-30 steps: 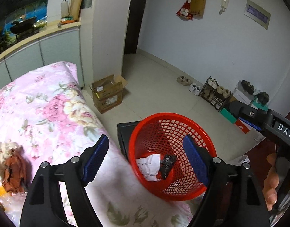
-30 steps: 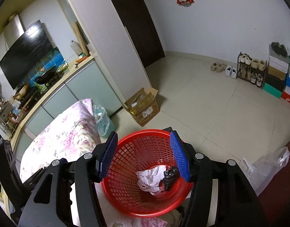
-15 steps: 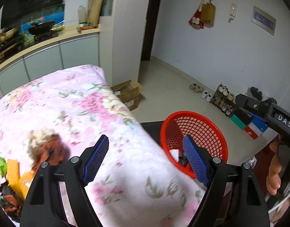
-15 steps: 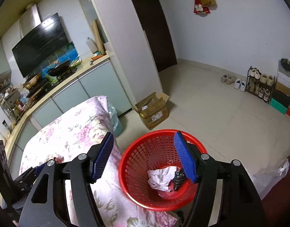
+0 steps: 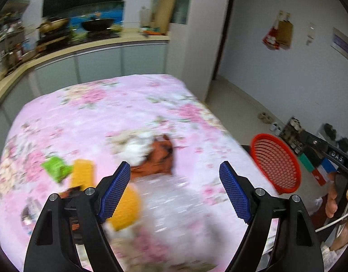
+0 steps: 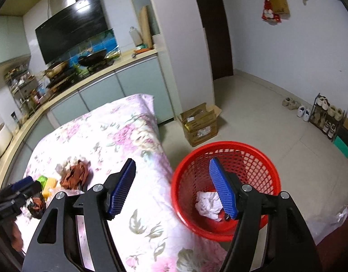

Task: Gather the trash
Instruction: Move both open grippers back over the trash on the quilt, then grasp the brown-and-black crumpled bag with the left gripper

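Left wrist view shows the left gripper (image 5: 175, 190) released, jaws wide with nothing between them, aimed down at the pink floral cloth-covered table (image 5: 101, 117). Scattered on that cloth is the trash: a crumpled white tissue wad (image 5: 137, 146) touching a rumpled brown-orange wrapper (image 5: 160, 158), a green foil snack packet (image 5: 56, 167) just beside a flat yellow packet (image 5: 82, 173), and a round orange piece (image 5: 126, 206) partly hidden behind the left finger. Motion blur smears these, so finer detail cannot be told.

Right wrist view has the right gripper (image 6: 172, 187) also empty; its jaws have just been opening, with nothing between them. It hangs over the table edge and the round red plastic mesh basket (image 6: 260, 158), which stands on the floor just beside the table and already holds 1 crumpled white paper (image 6: 208, 204) and a small dark scrap.

All of this litter looks light, soft and crushable, so little squeeze should be needed. The foil packets are probably slick; pinching across a crumpled fold or edge seems safer than a flat face. The tissue wad should compress, so take it through its middle.
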`<state>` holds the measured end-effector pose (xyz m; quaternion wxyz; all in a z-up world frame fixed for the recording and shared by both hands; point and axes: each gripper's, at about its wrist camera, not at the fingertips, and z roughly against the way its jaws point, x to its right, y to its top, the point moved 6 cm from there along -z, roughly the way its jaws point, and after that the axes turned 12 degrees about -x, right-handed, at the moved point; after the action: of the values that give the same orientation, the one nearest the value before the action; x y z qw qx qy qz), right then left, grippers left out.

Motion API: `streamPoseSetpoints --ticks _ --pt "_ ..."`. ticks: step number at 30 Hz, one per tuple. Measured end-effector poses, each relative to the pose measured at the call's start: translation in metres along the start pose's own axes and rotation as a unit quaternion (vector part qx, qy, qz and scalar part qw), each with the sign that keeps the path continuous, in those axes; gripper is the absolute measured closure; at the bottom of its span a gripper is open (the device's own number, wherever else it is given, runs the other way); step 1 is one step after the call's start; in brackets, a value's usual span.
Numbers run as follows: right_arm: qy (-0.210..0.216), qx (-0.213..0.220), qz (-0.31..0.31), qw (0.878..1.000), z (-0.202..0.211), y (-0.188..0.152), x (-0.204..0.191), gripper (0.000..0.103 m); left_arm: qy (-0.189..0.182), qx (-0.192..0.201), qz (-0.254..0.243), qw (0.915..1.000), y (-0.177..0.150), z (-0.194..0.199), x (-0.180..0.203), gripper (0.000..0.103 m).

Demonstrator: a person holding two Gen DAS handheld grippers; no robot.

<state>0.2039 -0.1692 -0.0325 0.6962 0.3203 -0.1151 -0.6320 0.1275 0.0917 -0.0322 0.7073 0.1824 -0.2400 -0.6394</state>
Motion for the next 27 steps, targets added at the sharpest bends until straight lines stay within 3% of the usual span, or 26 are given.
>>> streamPoseSetpoints --ticks 7,13,19,25,27 --pt "0.013 -0.019 0.030 0.999 -0.008 -0.010 -0.023 0.037 0.007 0.001 0.072 0.9974 -0.017 0.015 -0.071 0.025" --pt "0.019 -0.027 0.042 0.999 -0.011 -0.016 -0.034 0.037 0.021 -0.006 0.100 0.9947 -0.030 0.011 -0.113 0.025" --pt "0.019 -0.033 0.046 0.998 -0.014 -0.020 -0.040 0.036 0.015 -0.040 0.095 0.9946 -0.046 -0.019 -0.117 0.025" --pt "0.024 -0.043 0.063 0.997 -0.020 -0.028 -0.055 0.036 0.013 -0.047 0.067 0.9966 -0.054 -0.036 -0.103 0.026" --pt "0.028 -0.047 0.072 0.996 -0.022 -0.032 -0.062 0.035 0.015 -0.049 0.059 0.9969 -0.056 -0.040 -0.100 0.033"
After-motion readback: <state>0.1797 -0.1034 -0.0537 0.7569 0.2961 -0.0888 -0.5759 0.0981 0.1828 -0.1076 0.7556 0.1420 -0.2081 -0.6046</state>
